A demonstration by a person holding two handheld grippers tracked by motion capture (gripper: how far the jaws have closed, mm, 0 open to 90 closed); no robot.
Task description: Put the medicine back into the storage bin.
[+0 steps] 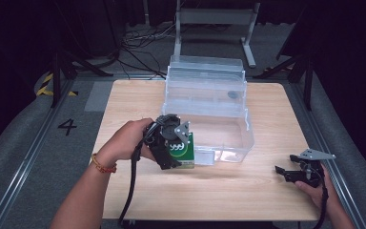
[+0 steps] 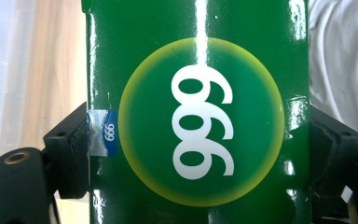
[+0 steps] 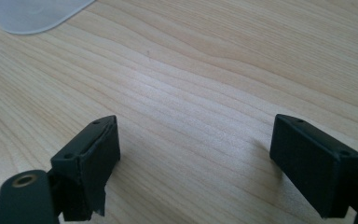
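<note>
A green box [image 1: 183, 151] printed with "999" in a yellow-ringed circle hangs just off the table, beside the front left corner of the clear plastic bin [image 1: 228, 138]. My left gripper [image 1: 171, 155] is shut on it. In the left gripper view the green box [image 2: 200, 121] stands between the two black pads [image 2: 70, 154], which press on its two sides. My right gripper [image 1: 286, 172] rests low over the table's right front part, open, with bare wood between its pads [image 3: 93, 163].
The clear bin has stepped tiers and an open lid [image 1: 207, 71] reaching to the table's far edge. A corner of it shows in the right gripper view [image 3: 32, 14]. The wooden table [image 1: 248, 191] is bare in front. A metal stand [image 1: 214, 19] and cables lie on the floor beyond.
</note>
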